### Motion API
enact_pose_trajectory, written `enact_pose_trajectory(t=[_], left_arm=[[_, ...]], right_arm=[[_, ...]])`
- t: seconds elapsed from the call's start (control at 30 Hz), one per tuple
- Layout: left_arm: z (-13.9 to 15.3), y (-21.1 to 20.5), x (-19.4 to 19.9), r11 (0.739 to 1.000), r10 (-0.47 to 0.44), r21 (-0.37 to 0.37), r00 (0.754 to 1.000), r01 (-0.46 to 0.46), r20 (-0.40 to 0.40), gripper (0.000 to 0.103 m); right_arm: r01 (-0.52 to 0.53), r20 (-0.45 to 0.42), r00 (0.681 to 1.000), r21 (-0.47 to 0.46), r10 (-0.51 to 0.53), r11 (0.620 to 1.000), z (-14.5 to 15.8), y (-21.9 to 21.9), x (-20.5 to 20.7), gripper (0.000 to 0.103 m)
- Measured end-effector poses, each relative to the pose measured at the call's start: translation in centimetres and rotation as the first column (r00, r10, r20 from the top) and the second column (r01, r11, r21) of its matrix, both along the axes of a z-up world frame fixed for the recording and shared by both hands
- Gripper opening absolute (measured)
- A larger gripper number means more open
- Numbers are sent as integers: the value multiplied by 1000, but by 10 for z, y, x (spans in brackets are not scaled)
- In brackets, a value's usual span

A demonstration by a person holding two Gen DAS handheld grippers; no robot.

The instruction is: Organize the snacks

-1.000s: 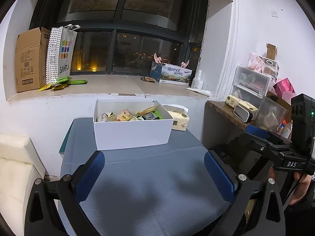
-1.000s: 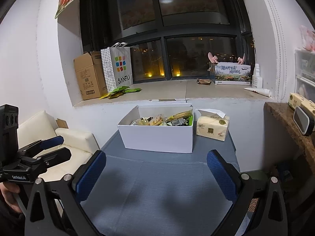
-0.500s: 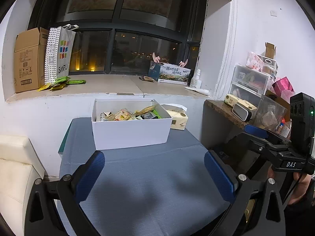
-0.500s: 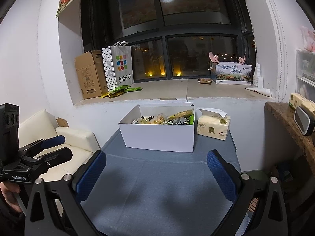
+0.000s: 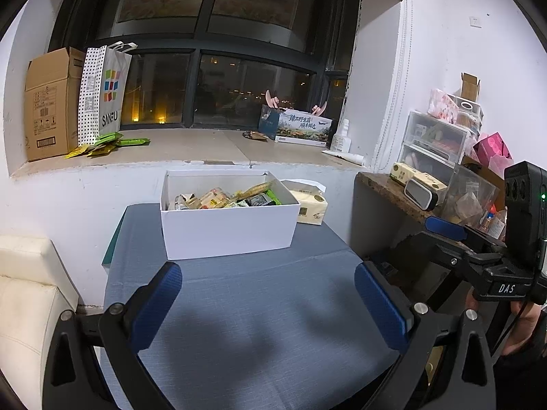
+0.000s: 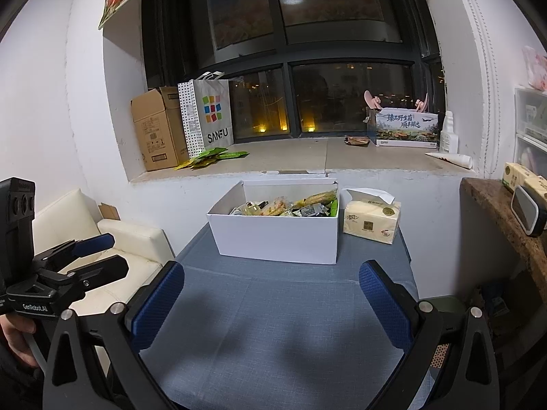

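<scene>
A white box (image 5: 227, 229) full of mixed snack packets (image 5: 225, 200) stands at the far end of a blue-grey table (image 5: 259, 324). It also shows in the right wrist view (image 6: 277, 239), with the snack packets (image 6: 290, 206) inside. My left gripper (image 5: 268, 302) is open and empty, held above the table's near part, well short of the box. My right gripper (image 6: 271, 304) is open and empty at a similar distance. Each gripper shows at the edge of the other's view, the right gripper (image 5: 478, 256) and the left gripper (image 6: 68, 266).
A tissue pack (image 6: 372, 217) lies right of the box. The windowsill holds green packets (image 5: 106, 143), a cardboard box (image 5: 51, 102), a paper bag (image 5: 104, 92) and a printed carton (image 5: 297, 130). A cream sofa (image 6: 102, 239) is left; a cluttered shelf (image 5: 427, 191) right.
Both grippers have drawn back a little and shifted slightly, so the box sits a bit farther and left in the left wrist view. Both jaws stay open.
</scene>
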State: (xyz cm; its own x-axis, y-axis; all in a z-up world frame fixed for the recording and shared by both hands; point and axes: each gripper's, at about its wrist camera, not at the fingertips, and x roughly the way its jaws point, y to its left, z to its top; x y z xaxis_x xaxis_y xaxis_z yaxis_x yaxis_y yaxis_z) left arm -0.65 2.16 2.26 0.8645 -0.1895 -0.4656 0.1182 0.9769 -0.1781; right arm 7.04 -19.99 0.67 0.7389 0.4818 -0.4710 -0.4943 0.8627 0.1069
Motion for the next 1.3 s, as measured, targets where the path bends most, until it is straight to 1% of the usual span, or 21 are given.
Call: enact_pose_trajectory(t=[1.3], left_arm=[[2,4,1,1000,-2,19,1000,2,-6,103]], right_arm=[[-17,3,1000,-5,17,1000,0,5,-3,103]])
